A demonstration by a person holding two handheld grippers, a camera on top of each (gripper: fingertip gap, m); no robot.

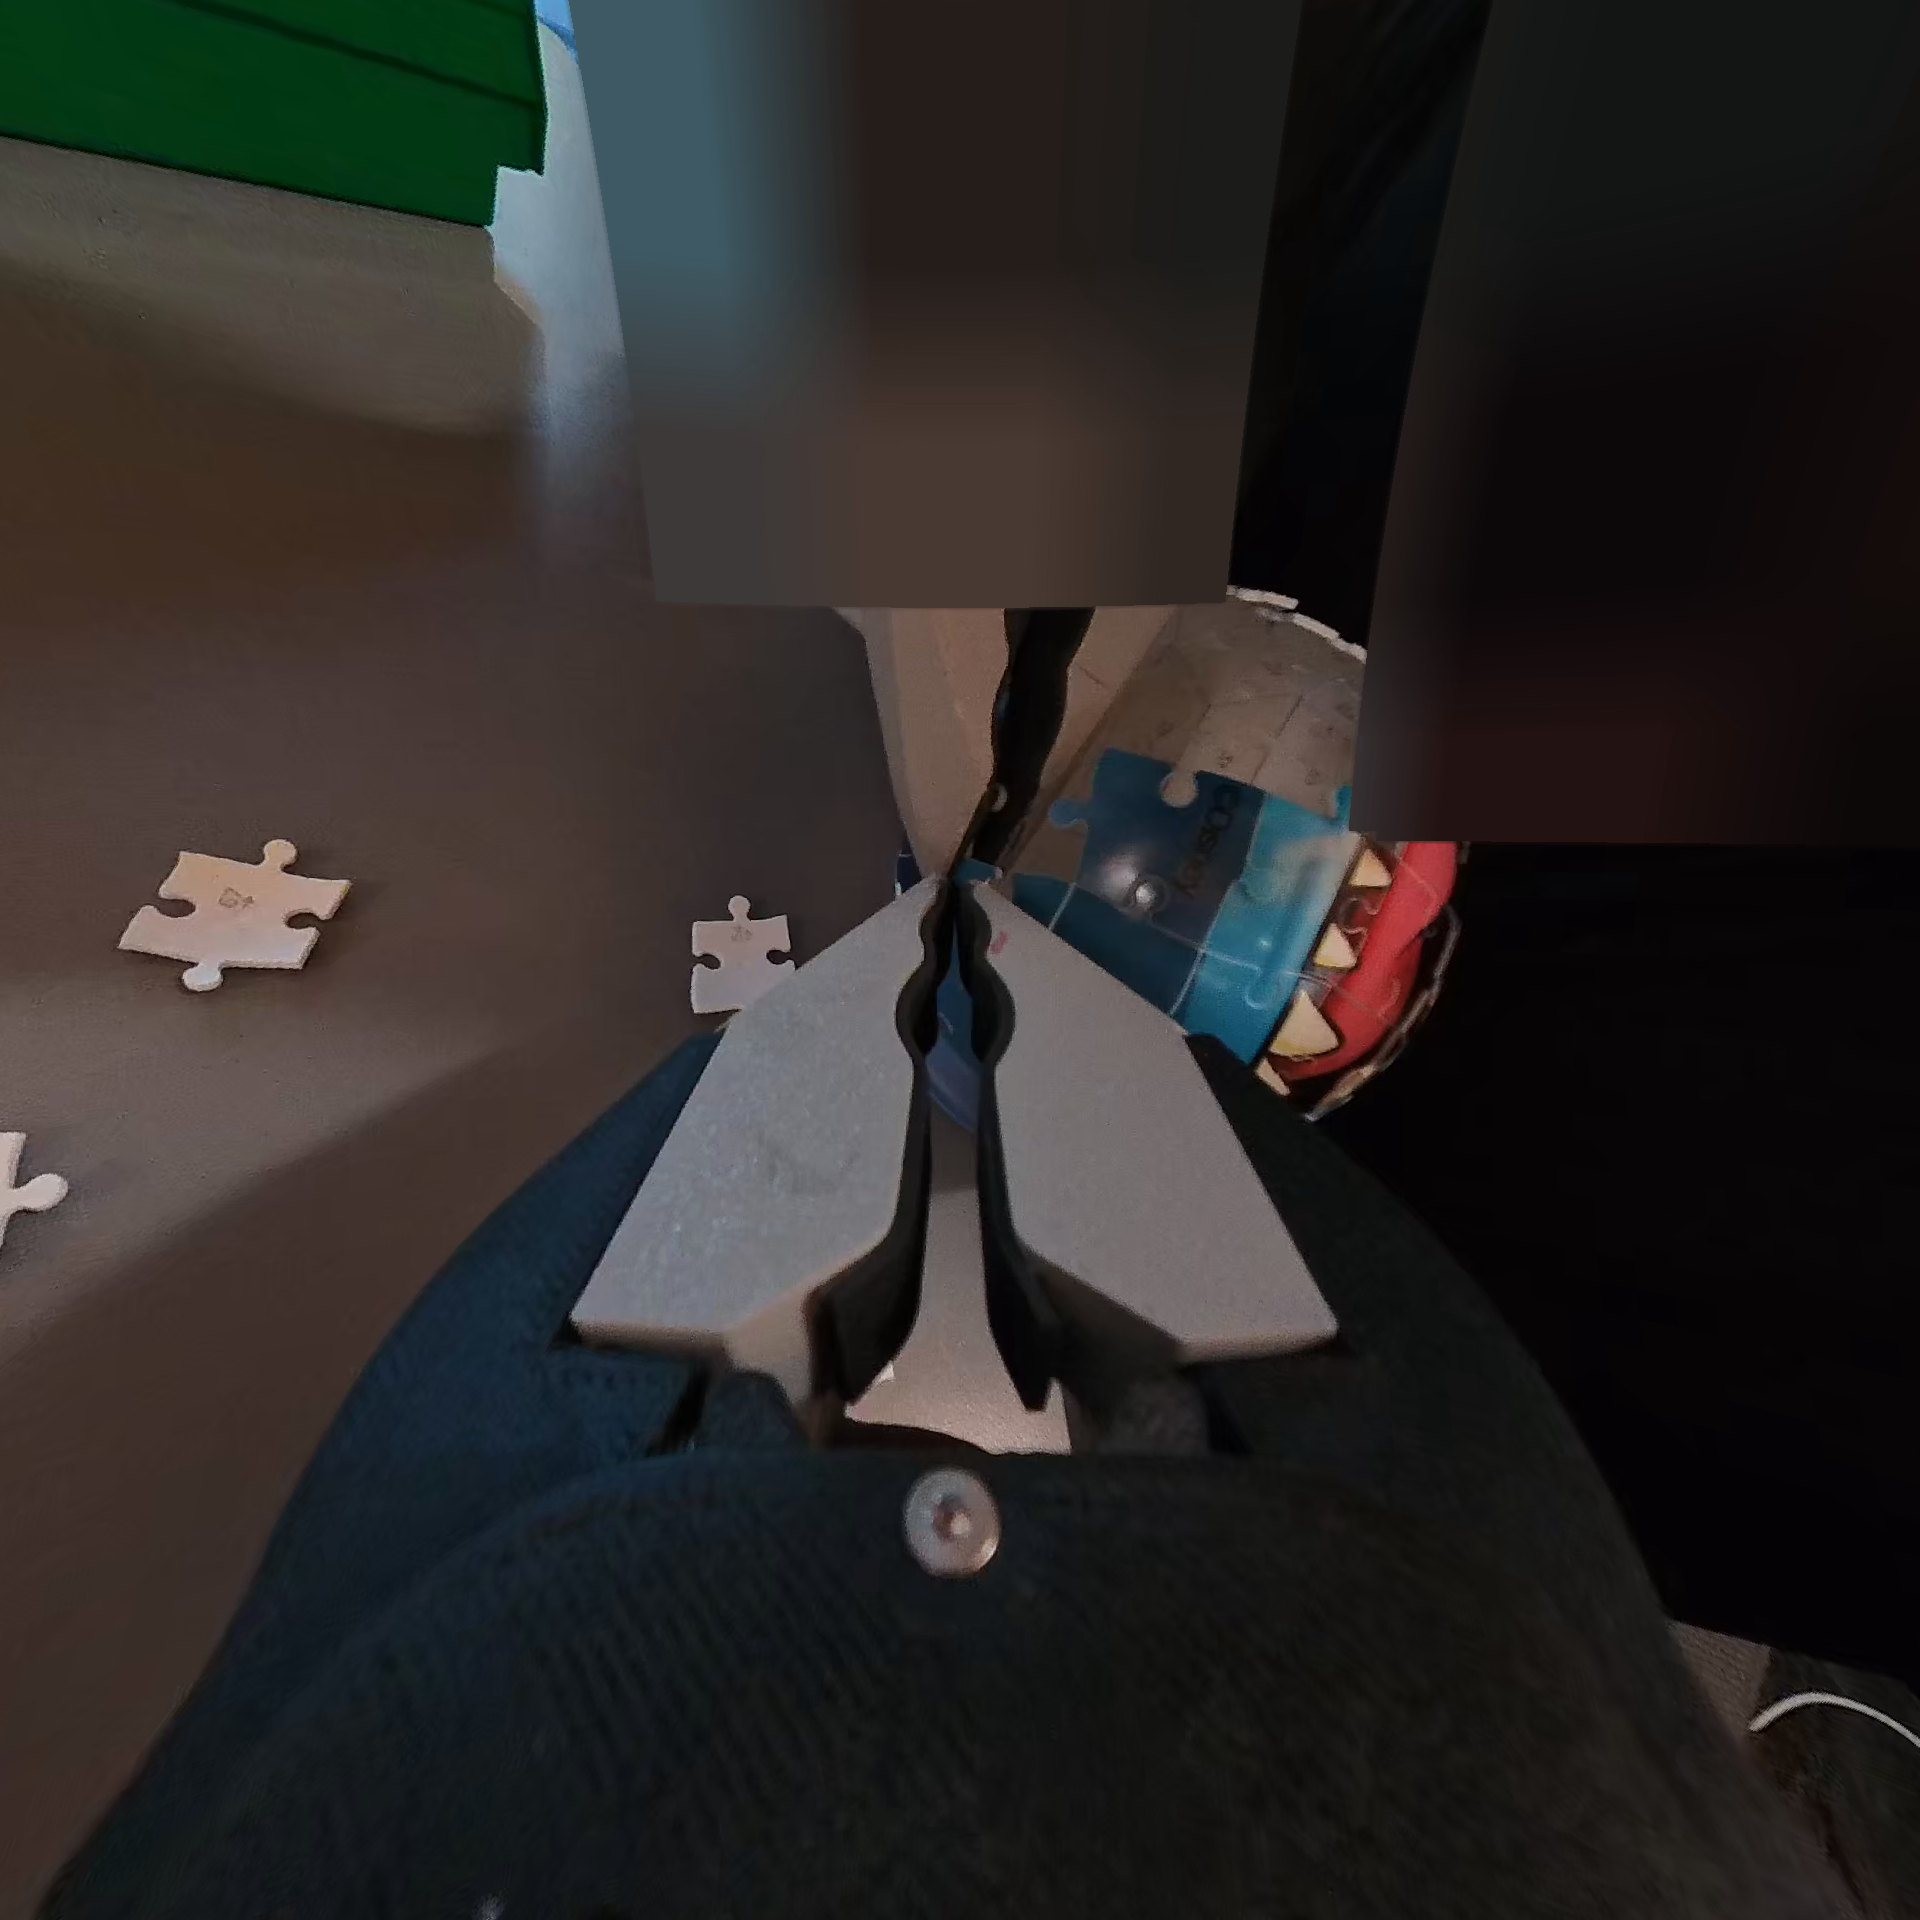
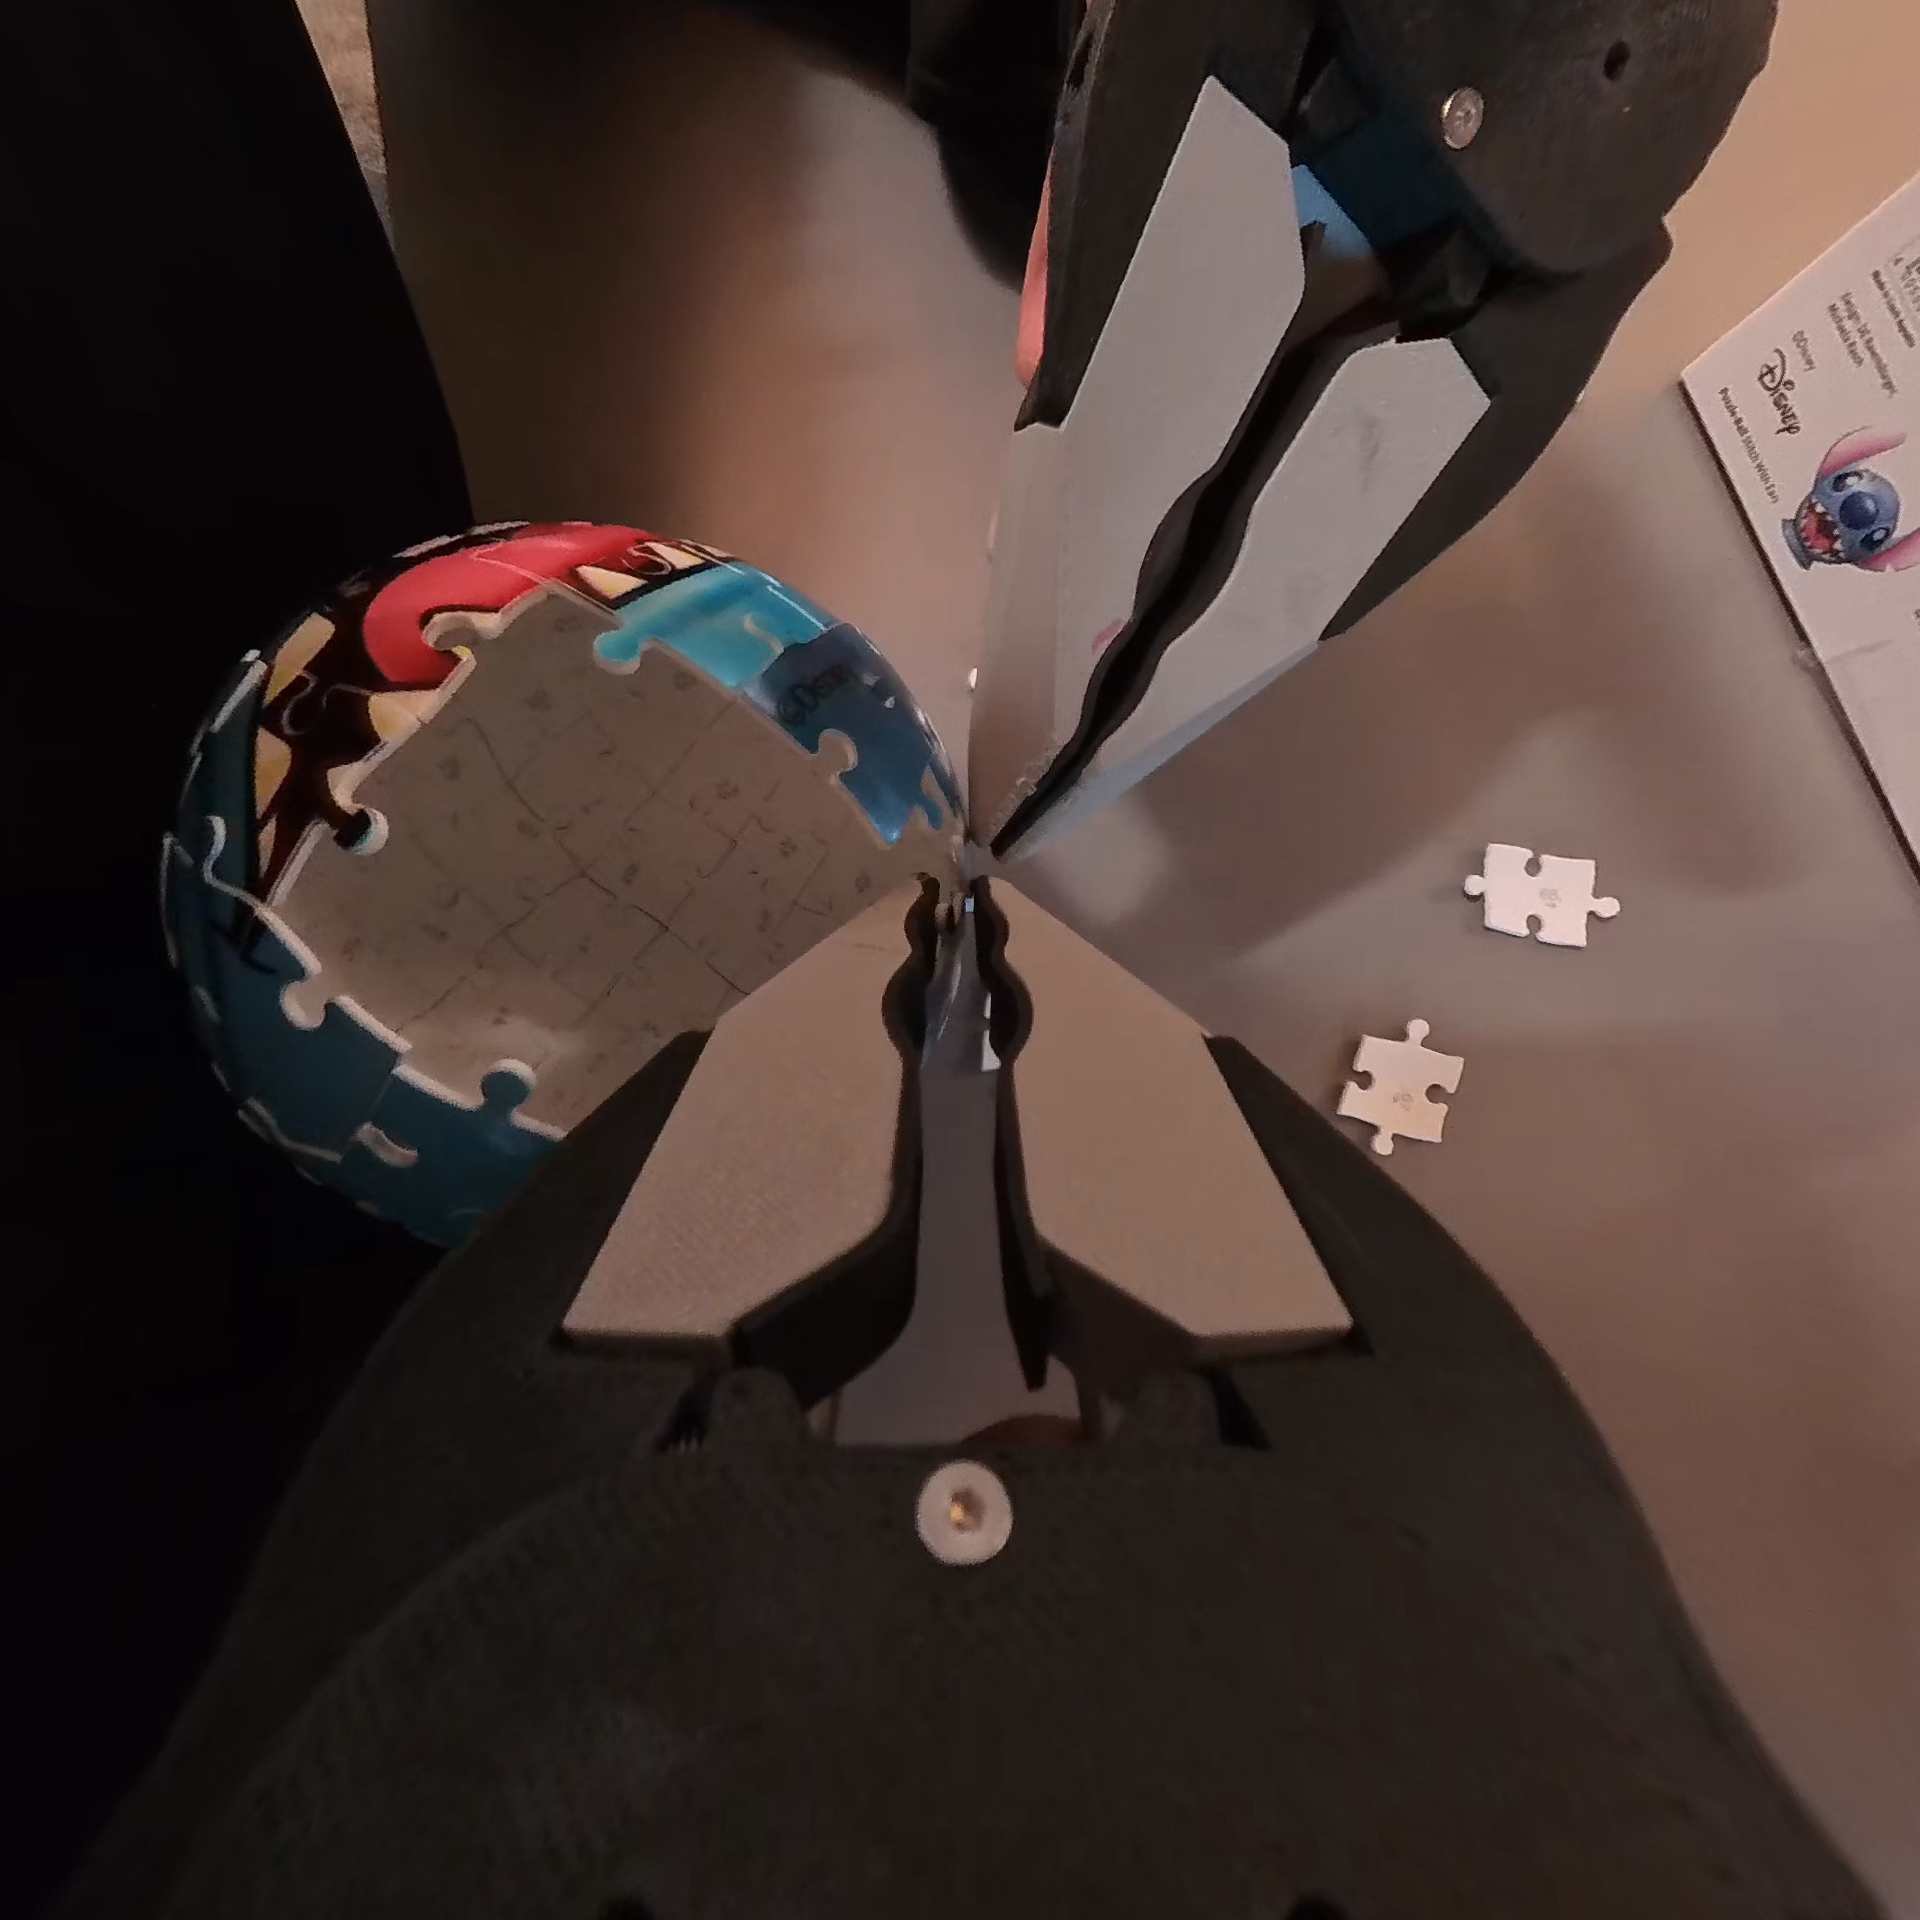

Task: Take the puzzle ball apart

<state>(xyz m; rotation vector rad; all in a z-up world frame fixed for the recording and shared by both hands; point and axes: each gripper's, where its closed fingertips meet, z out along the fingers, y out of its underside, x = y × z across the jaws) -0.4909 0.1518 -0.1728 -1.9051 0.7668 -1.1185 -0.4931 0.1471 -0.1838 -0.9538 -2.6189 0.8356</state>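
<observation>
Right gripper (image 2: 961, 904) fingers pinch puzzle ball (image 2: 540, 862) rim; left gripper (image 2: 992, 844) tips meet there.

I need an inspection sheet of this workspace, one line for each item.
Surface: grey table, dim light.
Job's things: puzzle ball, partly opened, white inside showing; loose puzzle pieces lie white side up.
Clutter: printed leaflet at table edge; green object far off.
Grippers: left gripper and right gripper meet tip to tip at the ball's open rim, both shut on it.
Cables: white cable, low corner.
Surroundings: dark, unclear.
</observation>
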